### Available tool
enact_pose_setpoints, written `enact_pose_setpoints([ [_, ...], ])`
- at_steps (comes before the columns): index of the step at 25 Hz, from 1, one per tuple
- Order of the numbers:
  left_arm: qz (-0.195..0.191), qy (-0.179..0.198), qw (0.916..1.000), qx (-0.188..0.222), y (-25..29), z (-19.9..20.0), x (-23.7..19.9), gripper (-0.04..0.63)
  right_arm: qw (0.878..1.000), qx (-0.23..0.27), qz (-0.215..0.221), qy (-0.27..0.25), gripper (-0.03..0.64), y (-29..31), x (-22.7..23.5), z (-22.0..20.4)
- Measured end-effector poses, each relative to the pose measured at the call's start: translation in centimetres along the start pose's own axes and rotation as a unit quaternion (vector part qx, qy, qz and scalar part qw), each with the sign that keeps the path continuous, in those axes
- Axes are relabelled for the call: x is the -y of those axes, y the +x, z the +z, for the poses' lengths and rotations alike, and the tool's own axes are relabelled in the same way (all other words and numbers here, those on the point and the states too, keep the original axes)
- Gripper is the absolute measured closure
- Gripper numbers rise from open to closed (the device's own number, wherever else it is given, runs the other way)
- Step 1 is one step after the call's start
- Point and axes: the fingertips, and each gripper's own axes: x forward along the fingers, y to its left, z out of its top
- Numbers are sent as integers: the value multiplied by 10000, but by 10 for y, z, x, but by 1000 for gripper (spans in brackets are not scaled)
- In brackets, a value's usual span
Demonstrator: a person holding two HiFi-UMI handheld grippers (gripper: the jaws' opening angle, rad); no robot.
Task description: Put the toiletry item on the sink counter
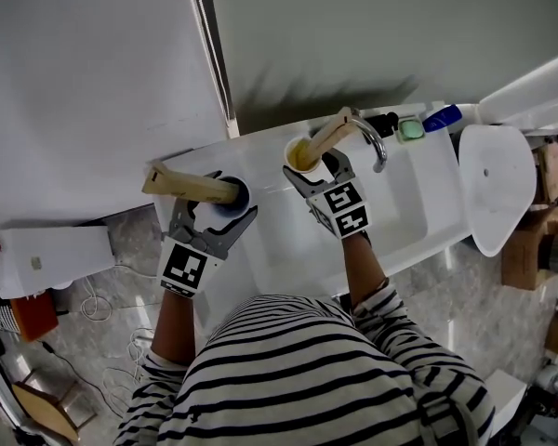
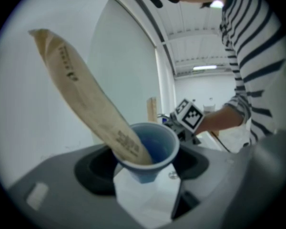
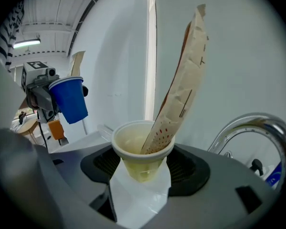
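Head view: left gripper [image 1: 214, 216] clamps blue cup [image 1: 231, 196] and right gripper [image 1: 318, 170] clamps yellow cup [image 1: 300, 156], both over the counter [image 1: 270, 240]; the right is nearer the faucet [image 1: 372, 142].
Left gripper view: jaws pinch the cup's base; tan packet [image 2: 86, 99] leans up-left from the fingers.
Right gripper view: same hold; dotted packet [image 3: 181, 85] rises up-right, counter below the fingers.

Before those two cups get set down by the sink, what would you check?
1. Grip of left gripper on blue cup: ok.
2. Grip of right gripper on yellow cup: ok.
3. The tan packet sits inside blue cup: ok, though leaning far out.
4. The spotted packet sits inside yellow cup: ok.
5. Gap between faucet and yellow cup: cannot tell; they look close.
6. Free spot on sink counter beneath the cups: cannot tell; grippers hide it.
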Motion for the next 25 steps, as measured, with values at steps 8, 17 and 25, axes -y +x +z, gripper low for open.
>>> enact_pose_setpoints([
  [8, -24, -43, 10000, -73, 7, -9, -5, 249, 9995, -71, -170, 272, 318, 28, 21, -26],
  [17, -90, -101, 9998, -140, 17, -17, -8, 249, 9985, -109, -433, 304, 318, 56, 38, -55],
  [25, -151, -98, 9997, -134, 24, -20, -9, 249, 9970, -108, -603, 480, 318, 73, 48, -73],
])
